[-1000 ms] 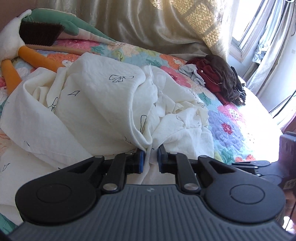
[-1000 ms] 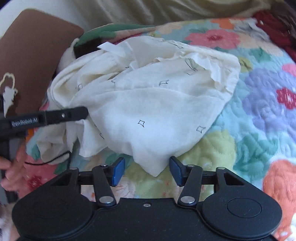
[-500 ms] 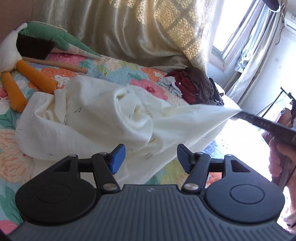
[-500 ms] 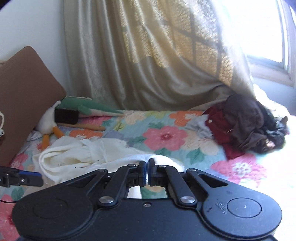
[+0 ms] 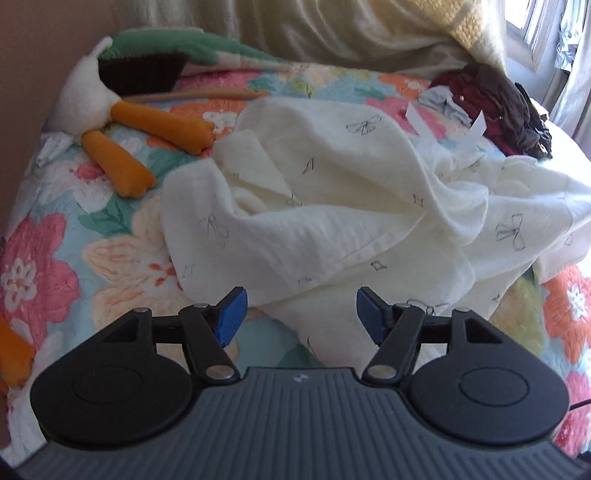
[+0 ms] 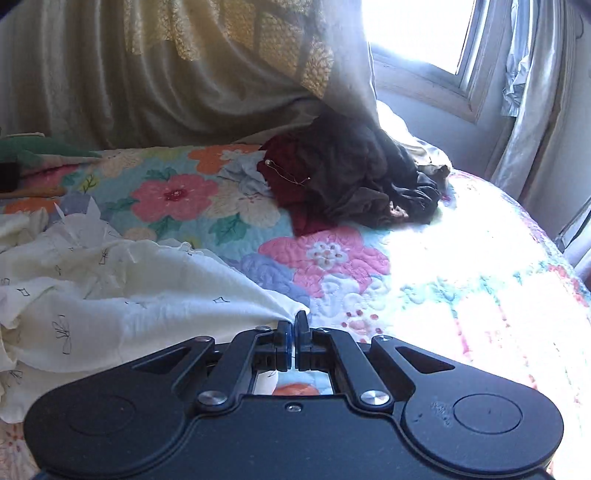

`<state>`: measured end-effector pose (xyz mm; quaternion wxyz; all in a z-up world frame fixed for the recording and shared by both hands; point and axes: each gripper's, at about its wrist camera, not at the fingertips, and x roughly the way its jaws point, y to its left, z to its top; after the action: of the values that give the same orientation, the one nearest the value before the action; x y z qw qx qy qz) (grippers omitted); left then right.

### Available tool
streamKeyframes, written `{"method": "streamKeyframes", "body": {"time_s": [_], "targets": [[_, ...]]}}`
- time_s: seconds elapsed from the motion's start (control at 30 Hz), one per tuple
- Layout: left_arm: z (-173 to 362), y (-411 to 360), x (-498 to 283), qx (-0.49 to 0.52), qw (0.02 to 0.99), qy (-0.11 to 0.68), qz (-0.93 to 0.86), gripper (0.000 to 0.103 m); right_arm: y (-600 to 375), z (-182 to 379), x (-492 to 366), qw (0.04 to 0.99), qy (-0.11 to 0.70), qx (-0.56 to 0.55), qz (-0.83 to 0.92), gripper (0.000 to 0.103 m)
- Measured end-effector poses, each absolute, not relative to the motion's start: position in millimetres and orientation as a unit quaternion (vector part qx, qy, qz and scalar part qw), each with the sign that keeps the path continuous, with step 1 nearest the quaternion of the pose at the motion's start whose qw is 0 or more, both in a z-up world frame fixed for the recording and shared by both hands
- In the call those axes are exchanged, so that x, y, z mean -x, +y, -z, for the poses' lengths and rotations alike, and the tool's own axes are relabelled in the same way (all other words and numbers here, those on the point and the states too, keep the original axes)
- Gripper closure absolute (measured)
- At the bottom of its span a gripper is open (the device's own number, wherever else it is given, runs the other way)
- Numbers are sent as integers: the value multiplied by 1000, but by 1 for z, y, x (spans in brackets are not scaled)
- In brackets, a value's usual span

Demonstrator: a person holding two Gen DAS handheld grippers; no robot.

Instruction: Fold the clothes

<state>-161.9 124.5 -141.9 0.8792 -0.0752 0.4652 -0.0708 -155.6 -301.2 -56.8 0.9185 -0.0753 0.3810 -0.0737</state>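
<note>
A crumpled cream garment [image 5: 332, 192] with small bow prints lies across the flowered quilt [image 5: 92, 240]. My left gripper [image 5: 300, 299] hovers over its near edge with the jaws wide apart; cloth lies under the gap and the blue pads [image 5: 231, 314] do not press on it. In the right wrist view the same garment [image 6: 147, 295] stretches in from the left, and my right gripper [image 6: 295, 325] is shut on one drawn-out corner of it, held just above the quilt [image 6: 443, 277].
A heap of dark red and brown clothes [image 6: 343, 177] sits at the far side of the bed, below a beige curtain [image 6: 184, 74] and a bright window [image 6: 417, 29]. A plush toy [image 5: 88, 99] with orange legs and a brush [image 5: 144, 72] lie far left.
My left gripper let go of the cream garment and opened wide. My right gripper shut on a corner of it, rose and pulled it out to the right.
</note>
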Motion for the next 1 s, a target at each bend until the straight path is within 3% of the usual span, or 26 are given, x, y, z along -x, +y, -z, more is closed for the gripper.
{"method": "streamKeyframes", "body": {"time_s": [0.17,0.33,0.43,0.47,0.5,0.53,0.57,0.67,0.77,0.83,0.87,0.9,1.0], "targets": [[142,146,163,185,855,472,110,38,-334,90,147,900,412,70,125,103],[137,145,169,178,864,455,121,34,-341,109,143,886,431,79,152,102],[144,142,166,182,860,462,117,34,-332,100,144,896,416,55,142,96],[147,140,164,184,857,467,116,34,-323,95,146,900,408,64,136,84],[149,140,163,185,855,471,113,34,-311,90,148,901,407,83,126,58],[151,140,162,183,854,475,107,33,-296,86,149,898,412,108,111,44],[155,139,160,175,853,483,95,26,-281,81,149,897,413,130,91,37],[166,141,155,150,845,509,61,22,-240,69,158,900,413,136,-5,37],[170,150,157,182,832,519,71,23,-211,72,159,882,449,39,-141,37],[166,154,160,185,837,511,68,28,-193,89,157,846,481,-45,-226,37],[164,154,162,173,843,506,63,39,-183,99,156,826,499,-70,-253,37],[163,155,164,157,846,506,52,42,-173,107,155,805,521,-79,-273,37],[161,165,171,130,847,515,9,42,-146,111,167,755,575,-41,-314,37]]}}
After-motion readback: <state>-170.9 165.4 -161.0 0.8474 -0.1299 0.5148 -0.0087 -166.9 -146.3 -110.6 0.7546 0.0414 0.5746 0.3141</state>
